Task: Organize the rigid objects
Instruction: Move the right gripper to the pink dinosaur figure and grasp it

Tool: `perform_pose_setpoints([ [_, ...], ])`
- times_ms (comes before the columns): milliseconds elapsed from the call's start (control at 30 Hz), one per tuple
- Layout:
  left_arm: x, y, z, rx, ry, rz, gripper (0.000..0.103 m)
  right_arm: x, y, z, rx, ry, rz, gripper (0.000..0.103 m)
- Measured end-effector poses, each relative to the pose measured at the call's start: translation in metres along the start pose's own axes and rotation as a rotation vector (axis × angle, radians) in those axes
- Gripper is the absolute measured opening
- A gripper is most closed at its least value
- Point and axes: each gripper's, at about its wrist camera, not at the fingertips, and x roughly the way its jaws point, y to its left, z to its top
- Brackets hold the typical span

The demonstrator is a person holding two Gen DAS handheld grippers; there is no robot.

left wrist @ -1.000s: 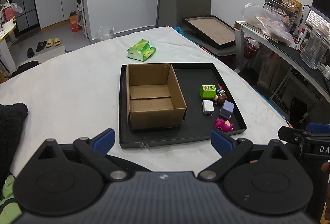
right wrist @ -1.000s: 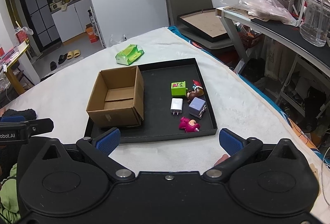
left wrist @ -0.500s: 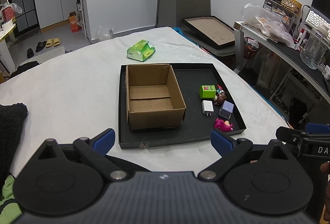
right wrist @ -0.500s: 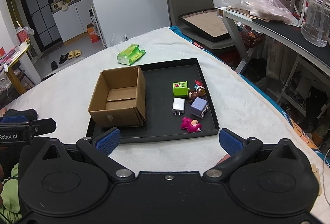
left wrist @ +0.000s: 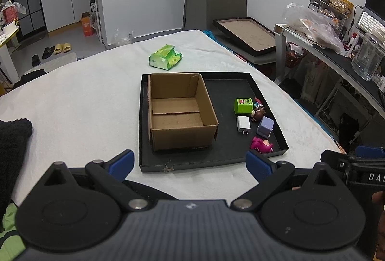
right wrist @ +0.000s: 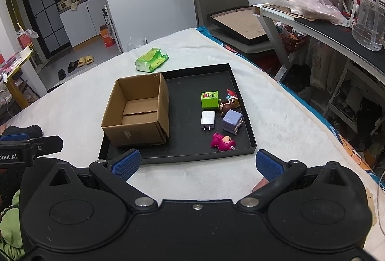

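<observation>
Surface: a desk [left wrist: 72,102] covered in white cloth, in a room with white walls and a cluttered side bench on the right.
Tray: a shallow black rectangular tray [left wrist: 216,157] [right wrist: 182,155] lies on the cloth, just ahead of both tools.
Box: an open brown cardboard box [left wrist: 179,112] [right wrist: 137,112] stands in the tray's left half, nothing visible inside.
Small objects: in the tray's right half, close together, lie a green cube [left wrist: 243,106] [right wrist: 210,99], a white plug-in charger [left wrist: 243,124] [right wrist: 207,119], a lilac cube [left wrist: 265,126] [right wrist: 231,121], a pink toy figure [left wrist: 261,144] [right wrist: 222,142] and a brown toy figure [left wrist: 258,113] [right wrist: 228,103].
Packet: a green plastic packet [left wrist: 165,59] [right wrist: 151,60] rests on the cloth beyond the tray.
Left tool [left wrist: 190,162]: blue-tipped fingers spread wide apart, holding nothing, short of the tray's near edge.
Right tool [right wrist: 197,162]: fingers likewise wide apart, holding nothing, above the cloth near the tray's front rim.
</observation>
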Motion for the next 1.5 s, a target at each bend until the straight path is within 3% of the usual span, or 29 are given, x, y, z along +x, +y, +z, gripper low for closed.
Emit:
perform_pose_setpoints([
  [400, 0.004, -0.004, -0.002, 0.02, 0.002, -0.006, 0.098, 0.006, -0.002, -0.001, 0.0, 0.007, 0.001, 0.103],
  [967, 0.053, 0.01, 0.008, -0.022, 0.059, 0.009, 0.098, 0.046, -0.028, 0.005, 0.085, -0.009, 0.015, 0.103],
  [1233, 0.078, 0.018, 0.011, -0.038, 0.082, 0.041, 0.098, 0.075, -0.038, 0.007, 0.12, 0.022, 0.028, 0.103],
  [1500, 0.105, 0.031, 0.015, -0.073, 0.114, 0.067, 0.096, 0.105, -0.048, 0.007, 0.151, 0.034, 0.054, 0.094],
])
